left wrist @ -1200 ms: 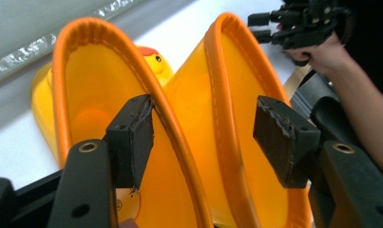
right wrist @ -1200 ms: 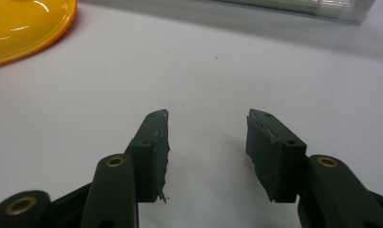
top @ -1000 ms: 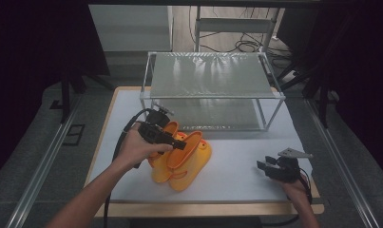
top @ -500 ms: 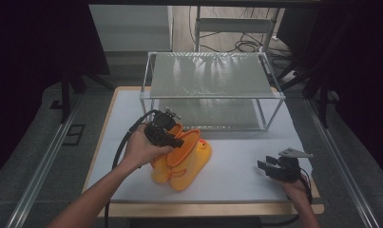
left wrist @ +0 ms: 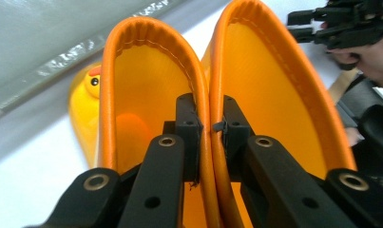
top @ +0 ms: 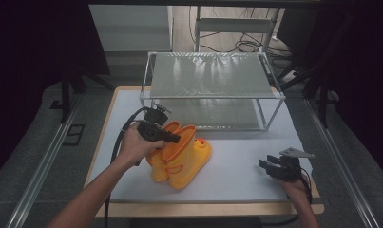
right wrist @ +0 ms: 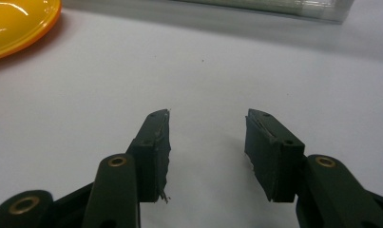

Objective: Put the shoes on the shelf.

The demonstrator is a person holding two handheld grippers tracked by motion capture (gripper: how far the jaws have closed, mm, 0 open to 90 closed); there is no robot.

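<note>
Yellow boots (top: 179, 154) pinched together at adjoining rims by left gripper (left wrist: 210, 126), now lifted upright, right gripper (right wrist: 207, 142) unmoved, jaws apart.

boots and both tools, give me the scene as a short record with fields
boots: pair of yellow rubber boots on the white table top, a duck face on one toe
left tool: shut on the two adjoining boot cuffs, one jaw inside each boot
right tool: open, holding nothing, low over the table at the right
rack: metal-framed shelf rack behind the boots
boots vs rack: in front of the rack, not on a shelf
</note>
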